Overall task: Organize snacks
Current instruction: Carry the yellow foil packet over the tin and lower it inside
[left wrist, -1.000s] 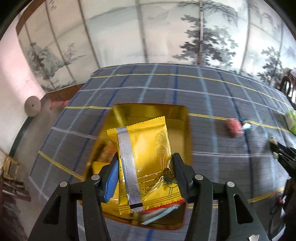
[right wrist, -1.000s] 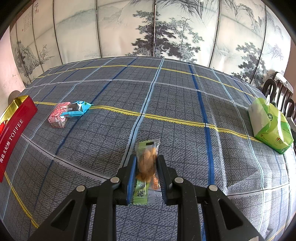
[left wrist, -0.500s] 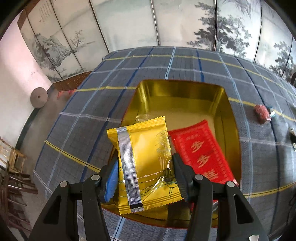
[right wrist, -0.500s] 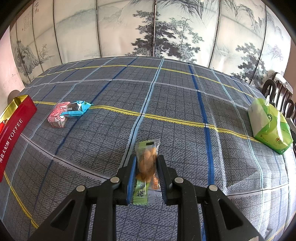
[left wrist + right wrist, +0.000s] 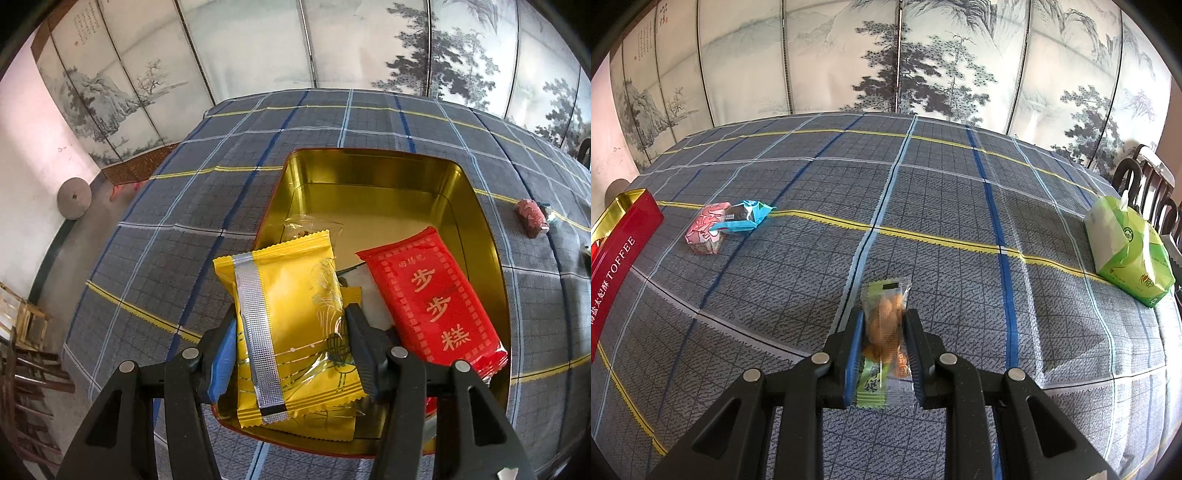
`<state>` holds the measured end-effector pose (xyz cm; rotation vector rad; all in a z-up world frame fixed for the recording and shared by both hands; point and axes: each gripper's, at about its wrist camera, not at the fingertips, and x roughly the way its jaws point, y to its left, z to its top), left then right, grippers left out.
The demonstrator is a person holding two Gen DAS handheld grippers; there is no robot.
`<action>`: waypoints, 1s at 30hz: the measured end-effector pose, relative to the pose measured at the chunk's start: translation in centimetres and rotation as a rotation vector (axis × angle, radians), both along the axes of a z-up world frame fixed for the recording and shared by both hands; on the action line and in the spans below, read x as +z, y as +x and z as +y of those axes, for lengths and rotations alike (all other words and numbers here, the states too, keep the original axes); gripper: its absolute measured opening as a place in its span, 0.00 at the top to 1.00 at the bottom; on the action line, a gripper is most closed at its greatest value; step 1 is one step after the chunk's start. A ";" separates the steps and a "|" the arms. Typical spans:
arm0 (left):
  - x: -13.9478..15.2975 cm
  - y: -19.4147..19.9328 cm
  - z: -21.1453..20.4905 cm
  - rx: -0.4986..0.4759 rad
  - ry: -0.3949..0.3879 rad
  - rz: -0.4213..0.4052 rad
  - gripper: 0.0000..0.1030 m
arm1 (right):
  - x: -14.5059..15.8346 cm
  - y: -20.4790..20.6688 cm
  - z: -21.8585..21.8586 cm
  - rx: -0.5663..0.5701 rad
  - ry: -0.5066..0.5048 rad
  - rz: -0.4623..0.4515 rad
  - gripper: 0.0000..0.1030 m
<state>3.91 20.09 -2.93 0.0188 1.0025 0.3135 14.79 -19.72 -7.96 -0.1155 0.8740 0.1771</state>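
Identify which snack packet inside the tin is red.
The red packet with gold characters, lying right of the yellow packet held by the left gripper over the tin.

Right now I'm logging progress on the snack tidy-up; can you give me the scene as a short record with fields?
left claw: holds yellow packet over the tin
right claw: shut on green nut packet
gold tin: red packet and a clear wrapper inside
loose on cloth: pink snack, blue snack
far right: green tissue pack
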 end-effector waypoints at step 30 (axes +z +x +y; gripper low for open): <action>1.7 -2.0 -0.6 -0.025 -0.035 -0.045 0.32 | 0.2 0.7 -0.7 -0.020 -0.054 0.010 0.77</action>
